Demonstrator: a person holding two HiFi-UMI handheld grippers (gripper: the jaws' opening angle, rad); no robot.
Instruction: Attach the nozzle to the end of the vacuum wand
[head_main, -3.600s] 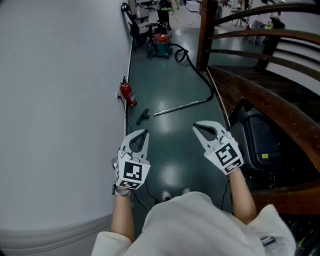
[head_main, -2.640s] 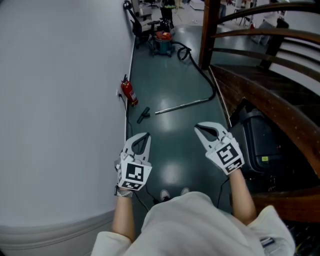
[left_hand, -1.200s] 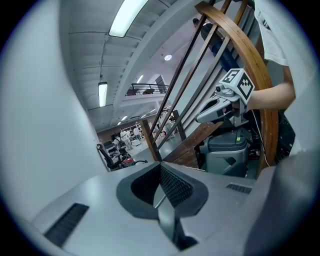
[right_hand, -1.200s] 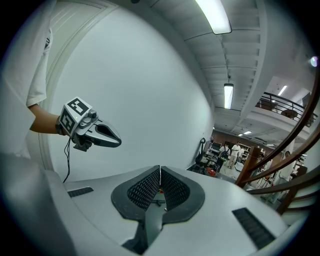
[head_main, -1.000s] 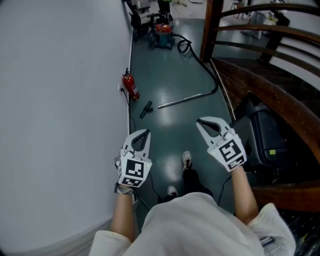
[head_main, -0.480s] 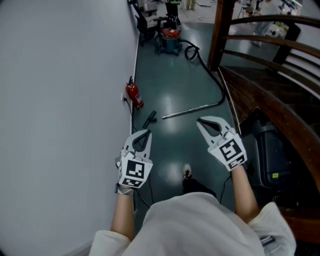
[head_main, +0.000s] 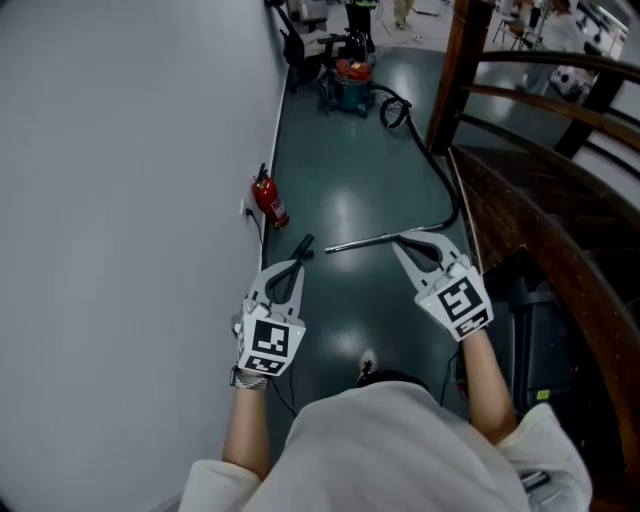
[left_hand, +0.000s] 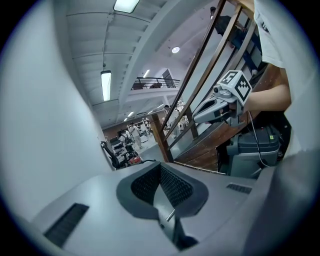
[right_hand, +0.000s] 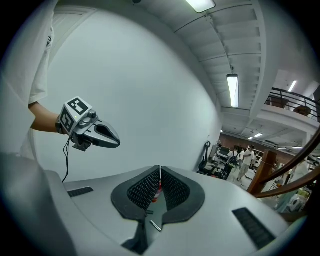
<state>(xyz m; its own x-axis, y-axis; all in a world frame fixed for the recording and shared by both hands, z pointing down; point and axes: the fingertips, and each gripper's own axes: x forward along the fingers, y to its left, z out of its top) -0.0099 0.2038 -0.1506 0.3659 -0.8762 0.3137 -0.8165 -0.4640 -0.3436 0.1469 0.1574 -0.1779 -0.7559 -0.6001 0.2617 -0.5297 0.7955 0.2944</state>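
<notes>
Likely the approach step: left gripper (head_main: 292, 265) and right gripper (head_main: 399, 245), jaws pressed together and empty, hang above nozzle (head_main: 303, 244) and wand (head_main: 375, 240) on the floor; next calls for reaching down, jaws spread

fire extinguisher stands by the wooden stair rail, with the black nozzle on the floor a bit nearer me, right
No. In the head view the fire extinguisher stands against the white wall, across the floor from the wooden stair rail. The black nozzle does lie on the floor a bit nearer you.
</notes>
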